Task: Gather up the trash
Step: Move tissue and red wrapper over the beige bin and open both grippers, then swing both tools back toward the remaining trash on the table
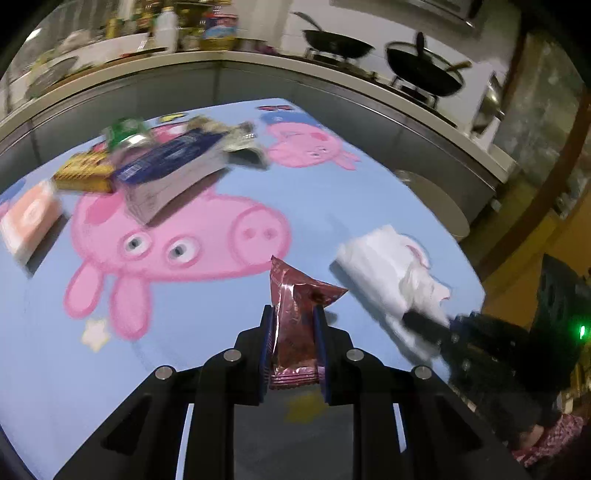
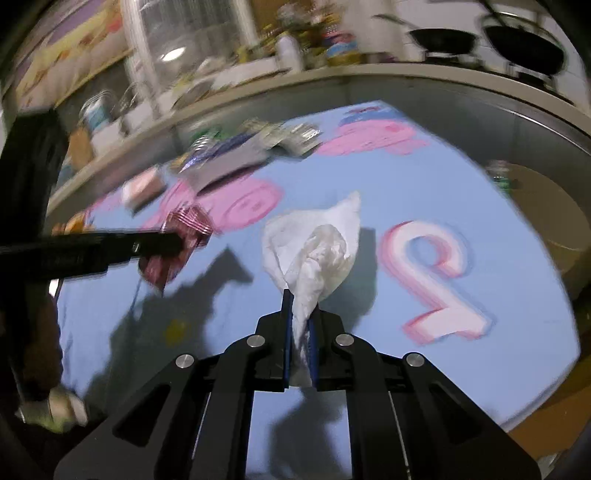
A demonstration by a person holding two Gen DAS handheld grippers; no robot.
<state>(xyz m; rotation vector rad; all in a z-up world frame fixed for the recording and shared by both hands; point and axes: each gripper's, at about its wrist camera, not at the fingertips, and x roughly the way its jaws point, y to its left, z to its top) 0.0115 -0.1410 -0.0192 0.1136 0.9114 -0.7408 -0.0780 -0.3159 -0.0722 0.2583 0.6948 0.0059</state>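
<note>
The right gripper (image 2: 300, 314) pinches a crumpled white plastic bag (image 2: 317, 243) between its blue pads, above a blue tablecloth (image 2: 498, 206) printed with pink pigs and a pink-and-white numeral. At left, the left gripper (image 2: 162, 242) clamps a shiny dark-red snack wrapper (image 2: 184, 229). Farther back lies a blurred heap of packaging (image 2: 251, 144), near a counter (image 2: 369, 77) bearing two black woks.

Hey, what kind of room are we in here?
Most likely a home kitchen: two black woks sit on a stove along the counter, with bottles and jars crowded at its far end.
</note>
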